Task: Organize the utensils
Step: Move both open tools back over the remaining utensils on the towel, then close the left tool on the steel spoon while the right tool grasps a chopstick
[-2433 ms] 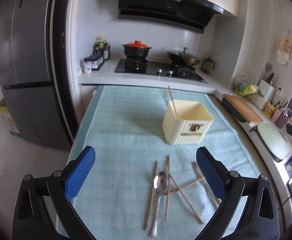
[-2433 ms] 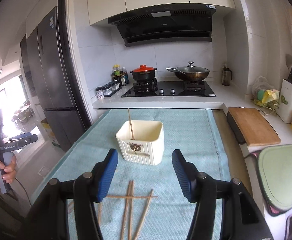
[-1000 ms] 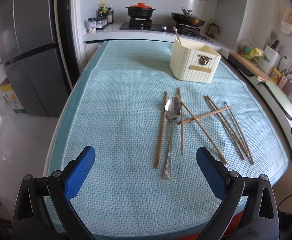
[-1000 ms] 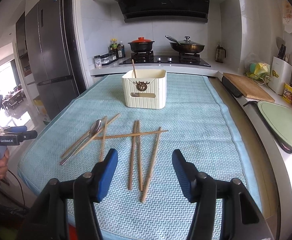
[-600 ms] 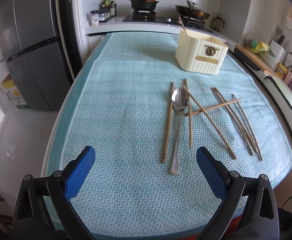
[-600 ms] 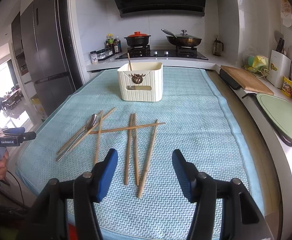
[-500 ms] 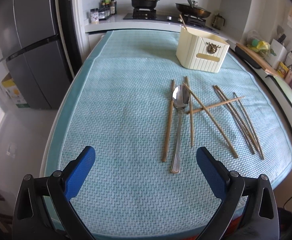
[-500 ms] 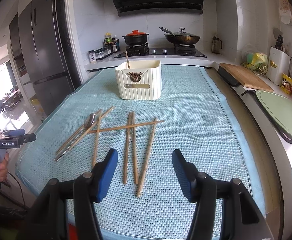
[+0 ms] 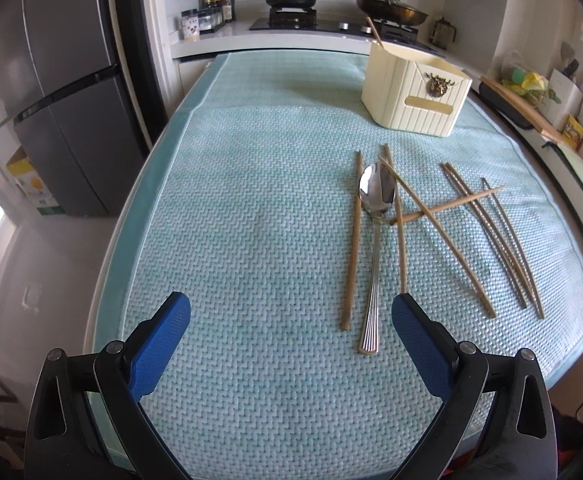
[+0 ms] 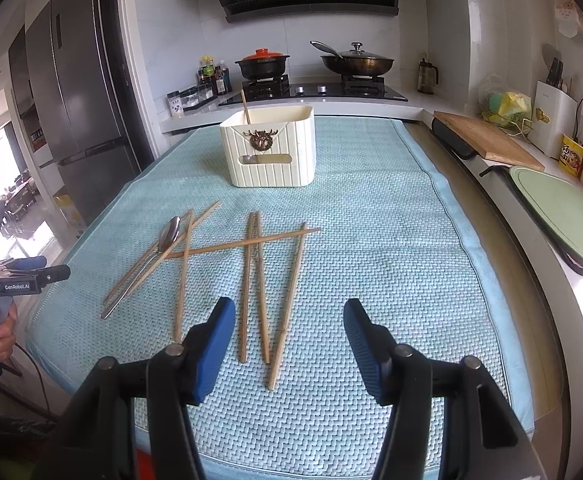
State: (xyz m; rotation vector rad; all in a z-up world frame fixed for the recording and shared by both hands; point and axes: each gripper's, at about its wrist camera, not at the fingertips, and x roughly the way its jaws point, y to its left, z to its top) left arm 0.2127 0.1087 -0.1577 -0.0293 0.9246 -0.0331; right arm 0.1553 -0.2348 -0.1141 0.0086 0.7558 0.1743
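Both tongs point downward, empty. The left tongs [image 9: 291,332] gape wide. The right tongs [image 10: 289,336] stand apart too.

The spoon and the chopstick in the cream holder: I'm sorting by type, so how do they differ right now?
The spoon is shiny metal with a bowl and ribbed handle; the chopstick in the holder is a thin wooden stick. The spoon lies flat on the teal mat among loose chopsticks; the chopstick stands tilted inside the cream holder, only its top showing. Neither is touched by any jaws.
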